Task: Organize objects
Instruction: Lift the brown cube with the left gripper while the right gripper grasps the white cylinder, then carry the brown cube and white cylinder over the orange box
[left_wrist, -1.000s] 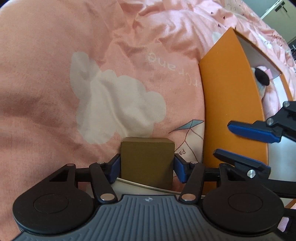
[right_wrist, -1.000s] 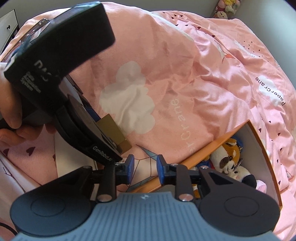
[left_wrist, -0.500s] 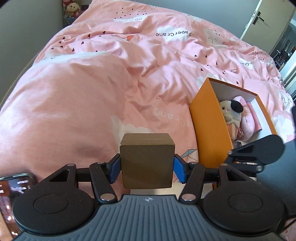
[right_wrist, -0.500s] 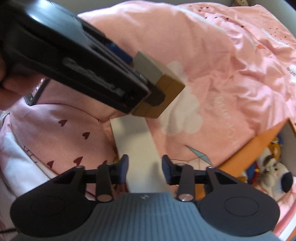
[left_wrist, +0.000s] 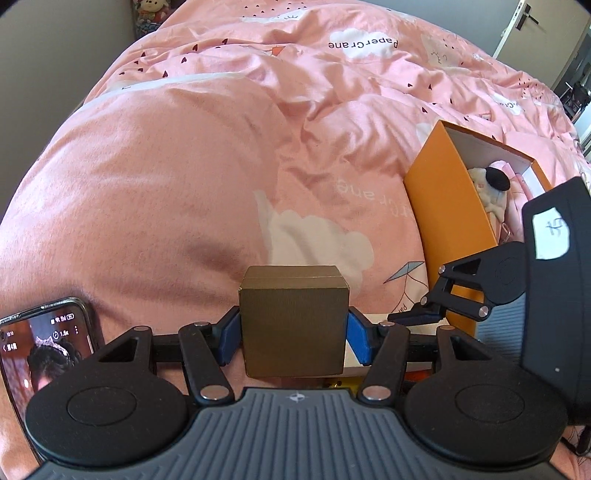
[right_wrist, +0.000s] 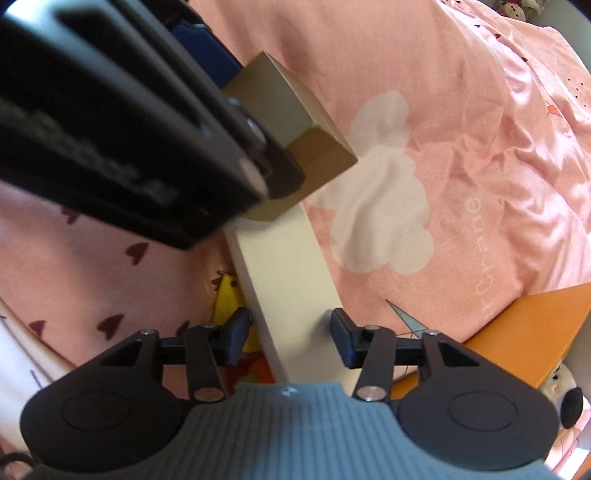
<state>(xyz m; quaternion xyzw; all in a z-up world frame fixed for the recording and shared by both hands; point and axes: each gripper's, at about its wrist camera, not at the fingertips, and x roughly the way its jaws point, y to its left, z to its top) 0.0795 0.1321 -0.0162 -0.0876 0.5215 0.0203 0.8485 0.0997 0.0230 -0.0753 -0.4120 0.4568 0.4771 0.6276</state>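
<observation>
One brown cube box, clenched between the blue fingers of the left gripper and held up off the bed; in the right wrist view it sits at 12 o'clock, half hidden behind the left gripper's black body. One cream flat box lies on the pink duvet directly under the cube. The right gripper straddles it, fingers released w/ small gaps either side; its jaws have just been opening, cream box between them but not pressed. One orange box, open, at 2 o'clock in the left wrist view, approx. beside the cream box; inside are a white plush w/ black ear and something pink, too hidden to name. One phone, screen lit, at 9 o'clock on the duvet. Plush toys at 11 o'clock by the wall, count unclear. One door at 1 o'clock. Yellow-orange item left of the cream box, mostly covered.
</observation>
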